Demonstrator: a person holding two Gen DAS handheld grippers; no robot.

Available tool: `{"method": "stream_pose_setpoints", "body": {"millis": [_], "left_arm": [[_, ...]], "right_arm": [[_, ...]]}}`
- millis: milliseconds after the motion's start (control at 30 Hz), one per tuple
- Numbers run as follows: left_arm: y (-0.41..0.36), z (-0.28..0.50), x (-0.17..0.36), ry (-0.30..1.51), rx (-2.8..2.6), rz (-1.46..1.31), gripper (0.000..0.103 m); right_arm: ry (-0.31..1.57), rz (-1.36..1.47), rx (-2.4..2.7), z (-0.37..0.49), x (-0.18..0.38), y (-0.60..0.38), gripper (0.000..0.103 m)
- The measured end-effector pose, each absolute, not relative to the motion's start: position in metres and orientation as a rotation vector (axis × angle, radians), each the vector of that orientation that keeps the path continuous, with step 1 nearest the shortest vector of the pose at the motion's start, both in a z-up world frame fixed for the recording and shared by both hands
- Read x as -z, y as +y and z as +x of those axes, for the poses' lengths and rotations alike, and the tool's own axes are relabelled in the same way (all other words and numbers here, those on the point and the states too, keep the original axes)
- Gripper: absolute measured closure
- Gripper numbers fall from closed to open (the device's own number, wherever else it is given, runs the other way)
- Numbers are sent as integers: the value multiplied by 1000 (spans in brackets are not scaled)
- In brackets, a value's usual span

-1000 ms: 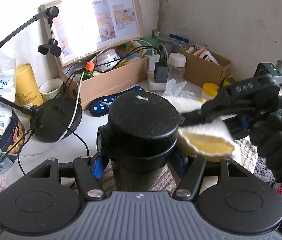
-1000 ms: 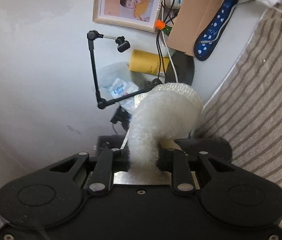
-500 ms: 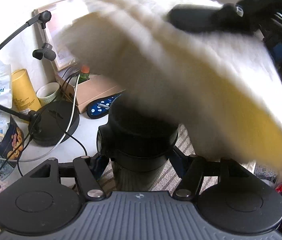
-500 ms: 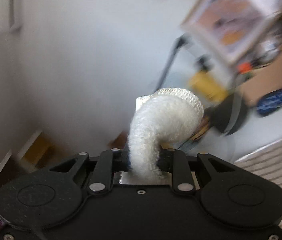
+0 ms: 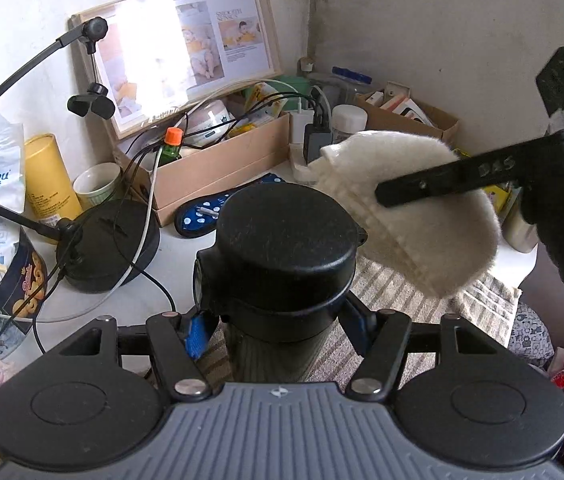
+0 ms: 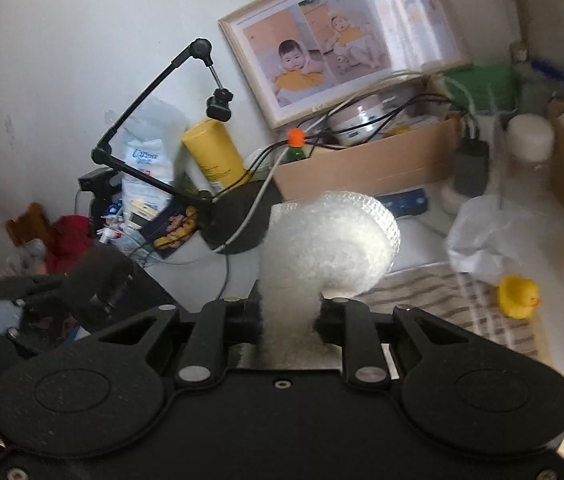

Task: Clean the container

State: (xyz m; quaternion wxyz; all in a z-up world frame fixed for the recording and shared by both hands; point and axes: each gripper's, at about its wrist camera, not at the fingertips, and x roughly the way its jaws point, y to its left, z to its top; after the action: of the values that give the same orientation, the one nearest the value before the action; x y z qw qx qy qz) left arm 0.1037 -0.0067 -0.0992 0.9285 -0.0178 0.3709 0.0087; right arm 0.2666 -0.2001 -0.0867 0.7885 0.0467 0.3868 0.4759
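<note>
- Right gripper point(image 6: 288, 320) is clamped tight on a white cloth point(image 6: 330, 248), held up beside the flask's lid point(image 5: 286, 240).
- Left gripper point(image 5: 277, 332) grips the dark flask point(image 5: 269, 344) — upright over a striped mat point(image 5: 402, 280).
- Rubber duck point(image 6: 518, 296) sits on the mat.

container point(image 5: 282, 248) on striped mat point(image 5: 398, 284), cloth point(image 5: 414, 216) right

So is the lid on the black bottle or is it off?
On. The black lid caps the bottle, which stands upright in the left gripper. The white cloth hangs beside it, apart.
</note>
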Motion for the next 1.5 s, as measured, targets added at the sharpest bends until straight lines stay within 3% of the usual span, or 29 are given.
{"method": "stream_pose_setpoints", "body": {"millis": [267, 300, 333, 467, 567, 667, 767, 867, 933, 1000, 1200, 1400, 1500], "left_arm": [[-8, 103, 99, 763, 3, -16, 39], [-8, 102, 99, 763, 2, -14, 39], [-7, 102, 99, 762, -5, -19, 39], [1, 102, 100, 760, -4, -48, 39], [0, 102, 99, 761, 2, -41, 39], [1, 102, 100, 762, 5, -43, 39], [1, 103, 99, 767, 9, -41, 39], [1, 105, 99, 770, 14, -36, 39], [1, 105, 99, 774, 16, -35, 39], [1, 105, 99, 779, 19, -34, 39], [-1, 105, 98, 787, 32, -23, 39], [3, 105, 98, 791, 49, -26, 39], [5, 103, 98, 791, 62, -25, 39]], "right_arm": [[829, 549, -1459, 259, 67, -197, 85], [826, 460, -1397, 257, 71, -193, 84], [816, 348, -1316, 254, 74, -189, 74], [781, -125, -1014, 243, 89, -180, 81], [822, -86, -1005, 243, 96, -198, 89], [790, 19, -1038, 233, 86, -218, 90], [878, 333, -1061, 254, 90, -237, 91], [905, 113, -951, 256, 103, -240, 90], [929, 39, -942, 252, 111, -243, 83], [918, -21, -913, 244, 116, -236, 41], [738, -369, -937, 199, 133, -159, 39], [706, -800, -827, 172, 196, -117, 38], [677, -864, -743, 174, 203, -124, 39]]}}
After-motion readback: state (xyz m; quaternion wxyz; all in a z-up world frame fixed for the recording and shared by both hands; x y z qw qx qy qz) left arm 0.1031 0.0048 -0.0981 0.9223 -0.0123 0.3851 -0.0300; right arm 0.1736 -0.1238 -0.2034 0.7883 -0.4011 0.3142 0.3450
